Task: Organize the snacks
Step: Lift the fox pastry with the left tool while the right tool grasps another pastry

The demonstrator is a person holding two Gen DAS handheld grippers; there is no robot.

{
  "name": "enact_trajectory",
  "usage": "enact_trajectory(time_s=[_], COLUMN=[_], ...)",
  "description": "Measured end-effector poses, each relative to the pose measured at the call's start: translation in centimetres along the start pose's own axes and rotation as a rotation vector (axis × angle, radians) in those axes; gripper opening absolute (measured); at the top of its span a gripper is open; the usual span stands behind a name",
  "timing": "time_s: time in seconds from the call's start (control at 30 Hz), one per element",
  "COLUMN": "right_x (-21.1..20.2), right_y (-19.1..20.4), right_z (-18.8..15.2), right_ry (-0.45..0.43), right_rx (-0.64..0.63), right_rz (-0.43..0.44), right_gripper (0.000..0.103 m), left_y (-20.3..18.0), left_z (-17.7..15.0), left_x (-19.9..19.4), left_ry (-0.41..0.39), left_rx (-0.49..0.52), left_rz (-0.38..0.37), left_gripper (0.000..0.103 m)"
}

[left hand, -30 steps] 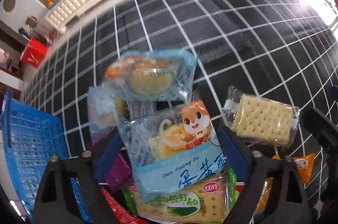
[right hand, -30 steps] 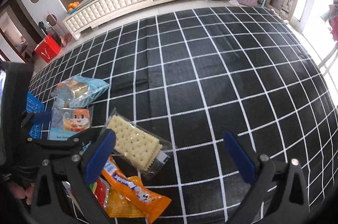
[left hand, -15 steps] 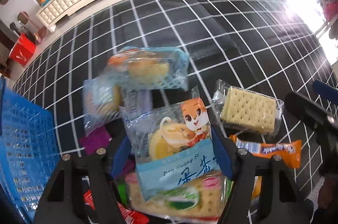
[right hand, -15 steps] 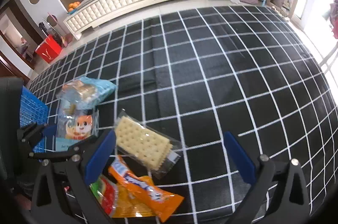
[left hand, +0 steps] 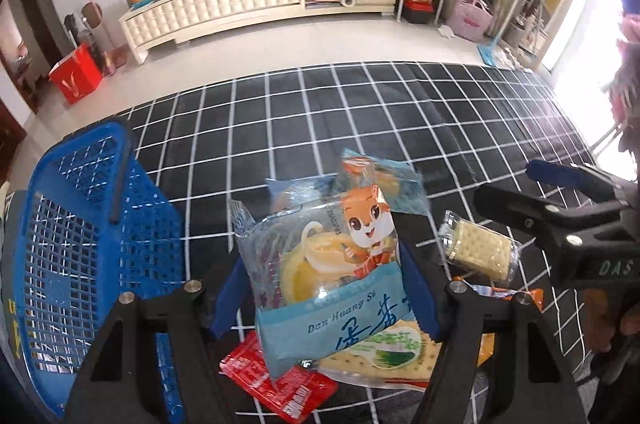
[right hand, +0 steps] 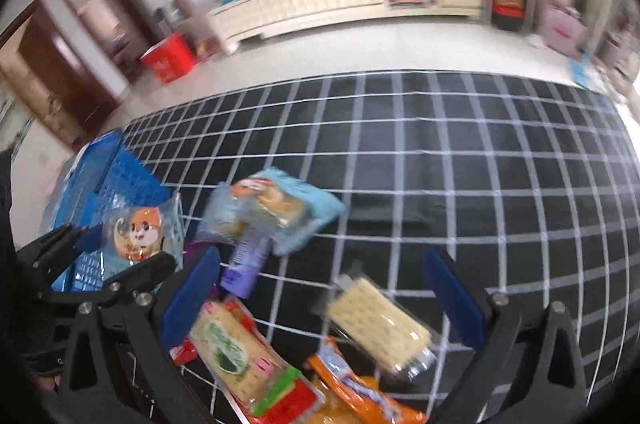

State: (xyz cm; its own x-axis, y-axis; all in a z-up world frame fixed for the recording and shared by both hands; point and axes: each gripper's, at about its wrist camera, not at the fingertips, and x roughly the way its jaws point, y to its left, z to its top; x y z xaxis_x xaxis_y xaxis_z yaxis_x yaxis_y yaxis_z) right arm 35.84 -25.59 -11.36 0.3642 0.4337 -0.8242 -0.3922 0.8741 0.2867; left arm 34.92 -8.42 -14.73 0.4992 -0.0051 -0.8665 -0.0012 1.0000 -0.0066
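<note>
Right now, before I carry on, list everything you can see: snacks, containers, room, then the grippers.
squirrel snack pack: 1, light blue, clamped in left gripper
blue basket: 1, left on mat
pale cracker pack: 1, clear wrap, between the right gripper's fingers
green-label cracker pack: 1, near pile
orange pack: 1, near edge
red pack: 1, under crackers
blue cake pack: 1, mid mat
purple pack: 1, beside it
checked mat: 1, black, white lines
white cabinet: 1, far wall
left gripper: shut on pack
right gripper: open

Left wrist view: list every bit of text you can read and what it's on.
"Dan Huang Su": on the squirrel snack pack held in the left gripper.
"DAS": on the right gripper body, cut off by the frame edge.
Print on the red packet and green-label cracker pack: too blurred to read.
</note>
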Motion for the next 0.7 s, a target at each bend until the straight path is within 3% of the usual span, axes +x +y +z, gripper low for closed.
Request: enact_trajectory(time_s=[0.1, 0.37, 0.43, 0.57, 0.7], right_x=[1.6, 6.8, 8.1, 11.2, 12.7], right_y=[0.7, 1.1, 1.2, 1.2, 0.5], right_z=[1.4, 3.3, 3.6, 3.8, 3.7], right_ry=[0.008, 0.127, 0.173, 0.236, 0.272], right_rx=[-0.080, -0.158, -0.142, -0.142, -0.102], right_rz=[-0.020, 0.125, 0.174, 0.193, 0.260], right_gripper=[0.103, 0.103, 0.103, 0.102, 0.097], left_y=[1.1, 2.5, 2.3, 2.5, 2.9], left_z=[0.1, 0.4, 0.5, 0.4, 0.5], left_x=[0.4, 2.2, 2.5, 2.4, 3.4], left_ry=[-0.013, 0.019, 0.021, -0.017, 0.011], left_rx=[-0.035, -0.114, -0.112, -0.125, -0.128], left_rz=[0.021, 0.012, 0.013, 0.020, 0.013], left_gripper=[0.068, 0.068, 0.068, 0.068, 0.068])
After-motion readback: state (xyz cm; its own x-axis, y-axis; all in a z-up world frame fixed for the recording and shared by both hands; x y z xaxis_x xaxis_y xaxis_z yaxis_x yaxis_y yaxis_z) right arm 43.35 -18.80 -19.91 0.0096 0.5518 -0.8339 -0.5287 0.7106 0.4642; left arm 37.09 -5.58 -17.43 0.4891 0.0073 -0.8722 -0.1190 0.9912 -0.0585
